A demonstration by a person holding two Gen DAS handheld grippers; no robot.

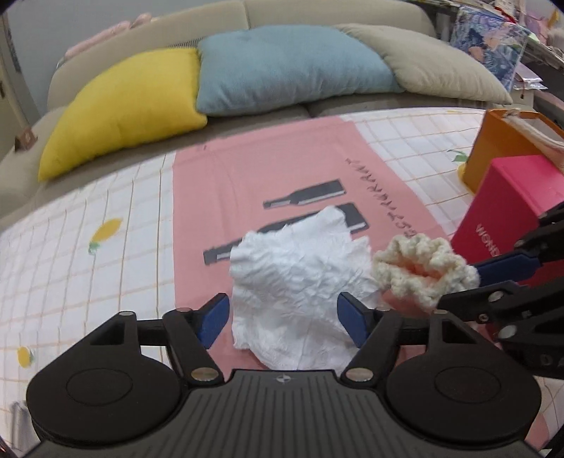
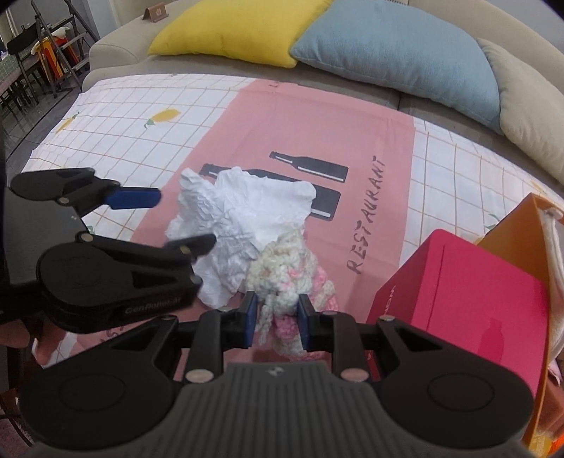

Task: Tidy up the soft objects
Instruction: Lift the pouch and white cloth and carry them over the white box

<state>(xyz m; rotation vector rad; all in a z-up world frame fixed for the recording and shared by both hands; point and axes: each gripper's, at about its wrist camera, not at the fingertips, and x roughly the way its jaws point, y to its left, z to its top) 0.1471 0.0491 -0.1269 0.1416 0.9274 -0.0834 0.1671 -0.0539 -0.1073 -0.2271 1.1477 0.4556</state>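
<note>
Pink mat over checked cloth, sofa behind.

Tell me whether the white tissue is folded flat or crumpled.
Crumpled. The white tissue lies in a wrinkled, bunched heap on the pink cloth, edges curling up, between the open left gripper fingers.

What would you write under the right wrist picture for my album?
The right claw squeezes a knitted cream-and-pink piece beside a crumpled white tissue, while the left claw hangs open over it.
</note>
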